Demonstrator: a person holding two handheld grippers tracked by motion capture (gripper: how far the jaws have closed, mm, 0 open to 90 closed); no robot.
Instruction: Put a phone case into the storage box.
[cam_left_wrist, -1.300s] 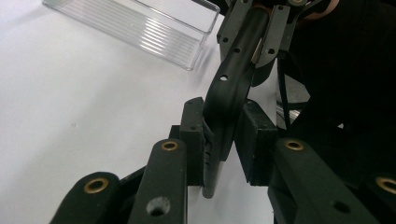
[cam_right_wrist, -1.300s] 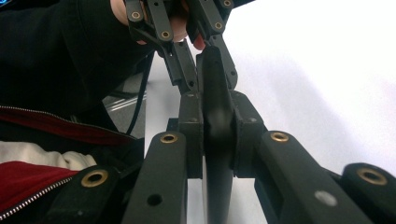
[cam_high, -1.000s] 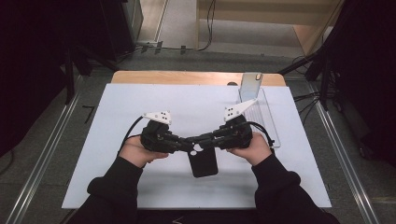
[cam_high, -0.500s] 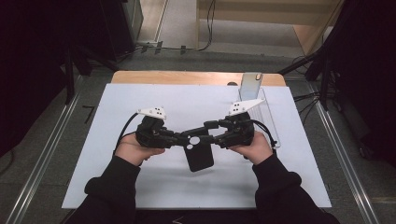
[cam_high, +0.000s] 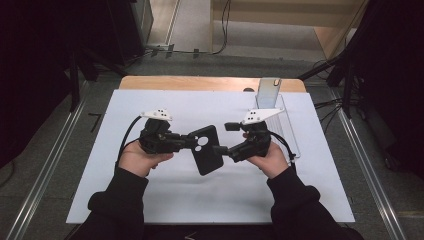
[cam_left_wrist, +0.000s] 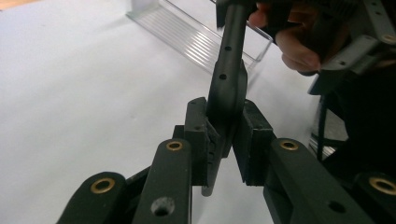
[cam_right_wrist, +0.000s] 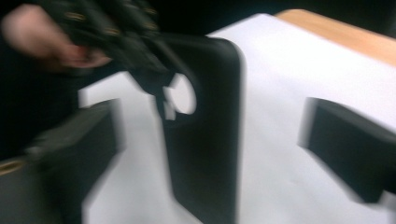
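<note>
Seen from above, I held my left tongs (cam_high: 187, 142) clamped on the upper left edge of a black phone case (cam_high: 206, 149), close to its round camera holes. The case hung above the white mat (cam_high: 200, 200), tilted, its lower end pointing toward me.

In the left gripper view, my two pads (cam_left_wrist: 196, 135) pressed flat on either face of the case (cam_left_wrist: 227, 88), which stood edge-on between them and rose toward my right hand (cam_left_wrist: 285, 37).

My right tongs (cam_high: 223, 138) sat just beside the right edge of the case, and their jaws had just been opening; they stood wide. In the right gripper view, which was blurred, the case (cam_right_wrist: 205, 140) stood between those jaws with a clear gap of white mat on each side, so neither pad pressed on it. My left tongs (cam_right_wrist: 135, 51) showed beyond, gripping the case near the round hole.

A clear plastic tray (cam_high: 285, 125) lay on the mat to the right, behind my right hand (cam_high: 272, 157), with a metal bracket (cam_high: 267, 92) at its far end. The wooden table edge (cam_high: 200, 83) ran along the far side of the mat.
</note>
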